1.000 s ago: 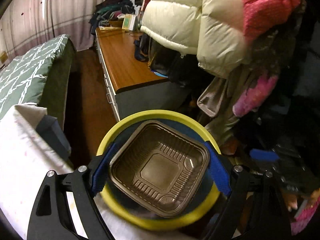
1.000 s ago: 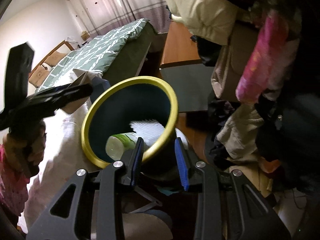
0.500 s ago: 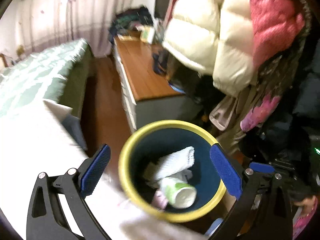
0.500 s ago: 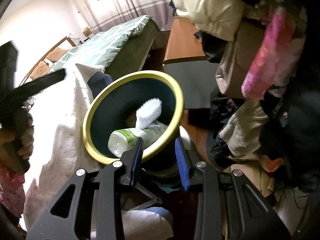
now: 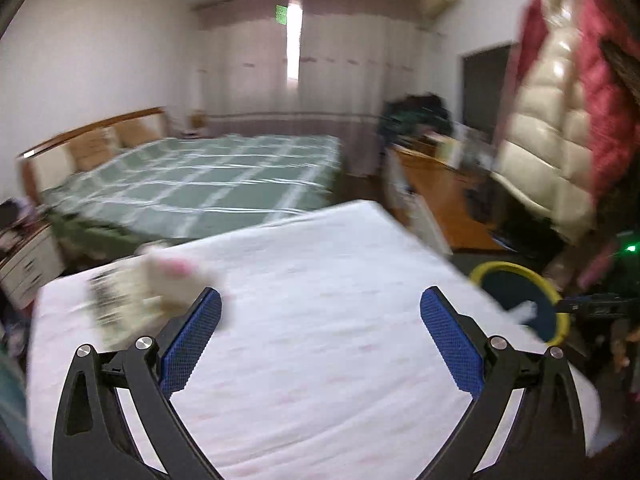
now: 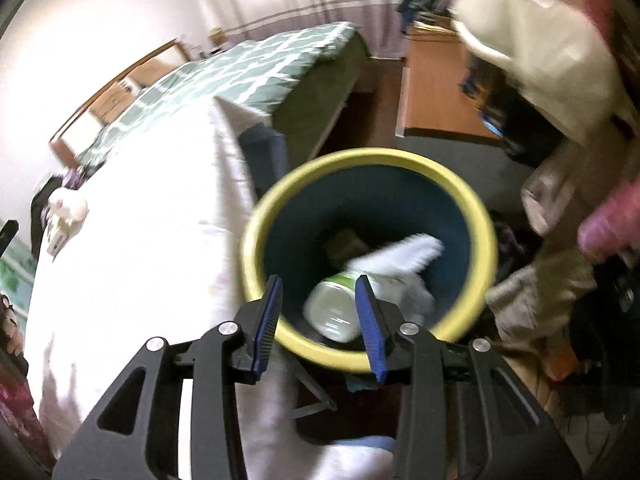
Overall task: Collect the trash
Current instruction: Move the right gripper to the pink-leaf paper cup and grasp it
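A dark blue bin with a yellow rim (image 6: 460, 184) stands beside the white-covered table (image 6: 140, 280); it holds a green-and-white bottle (image 6: 334, 312) and white crumpled trash (image 6: 408, 252). My right gripper (image 6: 318, 296) is shut on the bin's near rim. In the left wrist view the bin (image 5: 516, 270) sits far right. My left gripper (image 5: 320, 312) is open and empty above the white table (image 5: 320, 264). A blurred pile of white and printed trash (image 5: 132, 300) lies on the table just left of the left finger; it also shows in the right wrist view (image 6: 66, 210).
A bed with a green checked cover (image 5: 192, 184) lies behind the table. A wooden cabinet (image 5: 436, 200) stands to the right, with hung cream and pink jackets (image 5: 560, 112) above it. Clothes are heaped on the floor right of the bin (image 6: 560, 280).
My left gripper opened and let the brown plastic tray drop into the bin, then swung up and left over the white table. My right gripper stays on the bin rim.
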The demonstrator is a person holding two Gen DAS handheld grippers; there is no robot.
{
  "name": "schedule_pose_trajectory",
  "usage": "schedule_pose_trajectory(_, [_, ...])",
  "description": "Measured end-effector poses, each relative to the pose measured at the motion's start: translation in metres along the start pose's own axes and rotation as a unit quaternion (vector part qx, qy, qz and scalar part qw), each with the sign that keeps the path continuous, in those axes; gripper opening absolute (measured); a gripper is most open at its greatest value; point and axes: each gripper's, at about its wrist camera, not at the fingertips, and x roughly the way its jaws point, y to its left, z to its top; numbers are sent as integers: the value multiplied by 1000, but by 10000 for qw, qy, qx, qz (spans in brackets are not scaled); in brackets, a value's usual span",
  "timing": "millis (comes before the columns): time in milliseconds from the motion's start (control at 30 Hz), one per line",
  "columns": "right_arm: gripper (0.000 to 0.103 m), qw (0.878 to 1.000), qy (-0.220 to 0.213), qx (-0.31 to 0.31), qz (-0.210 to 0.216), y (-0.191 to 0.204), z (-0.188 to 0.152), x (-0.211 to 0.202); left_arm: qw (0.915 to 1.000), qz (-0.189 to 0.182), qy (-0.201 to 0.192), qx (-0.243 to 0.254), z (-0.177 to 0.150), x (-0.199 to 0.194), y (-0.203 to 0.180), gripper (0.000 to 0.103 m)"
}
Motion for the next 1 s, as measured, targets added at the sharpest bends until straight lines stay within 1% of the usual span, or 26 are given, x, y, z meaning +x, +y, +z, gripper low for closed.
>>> schedule_pose_trajectory(67, [37,9996,20,-236,122,28,11,7,9990,346,-55,-260,-8,-9,36,98])
schedule_pose_trajectory(100, [37,9990,19,-387,204,46,16,10,9977,524,-74,-423,-12,-14,57,98])
schedule_pose_trajectory(167, [38,9975,-2,-624,346,76,25,14,9943,817,-94,-674,-18,-21,86,98])
schedule_pose_trajectory(233, [39,9946,-15,-883,546,110,35,18,9905,989,-122,-952,-22,-30,111,98])
schedule_pose_trajectory(267, [42,9926,-15,-1015,666,129,41,21,9882,1090,-113,-1074,-25,-33,122,98])
schedule_pose_trajectory(333, [45,9889,7,-1198,876,161,51,28,9844,1234,-144,-1244,-30,-38,140,98])
schedule_pose_trajectory(433, [47,9820,90,-1341,1328,212,64,38,9815,1426,-109,-1270,-37,-41,153,98])
schedule_pose_trajectory(467, [51,9798,131,-1343,1476,228,70,42,9811,1481,-103,-1238,-39,-42,156,98])
schedule_pose_trajectory(500, [55,9769,166,-1336,1662,250,76,46,9810,1511,-93,-1211,-41,-43,159,98])
schedule_pose_trajectory(533, [56,9750,174,-1343,1760,264,79,48,9813,1508,-64,-1191,-42,-43,162,98])
schedule_pose_trajectory(600, [63,9714,231,-1358,1934,296,85,53,9832,1375,8,-1204,-43,-38,159,98])
schedule_pose_trajectory(633, [65,9690,303,-1359,2042,318,90,58,9842,1298,45,-1207,-44,-37,155,98])
schedule_pose_trajectory(700, [74,9657,422,-1375,2163,341,96,65,9861,1171,128,-1174,-45,-33,147,98])
schedule_pose_trajectory(733, [76,9650,499,-1369,2181,361,101,71,9869,1138,182,-1125,-45,-30,139,98])
schedule_pose_trajectory(800, [81,9651,554,-1361,2166,383,106,75,9882,1104,245,-1032,-47,-26,134,98])
schedule_pose_trajectory(867, [86,9688,618,-1290,2025,408,115,86,9887,1055,292,-1020,-49,-22,131,98])
schedule_pose_trajectory(900, [87,9706,662,-1256,1945,416,119,91,9886,1046,313,-1036,-50,-21,131,98])
schedule_pose_trajectory(1000, [87,9733,1046,-1202,1650,443,128,116,9866,1049,410,-1180,-53,-18,135,98])
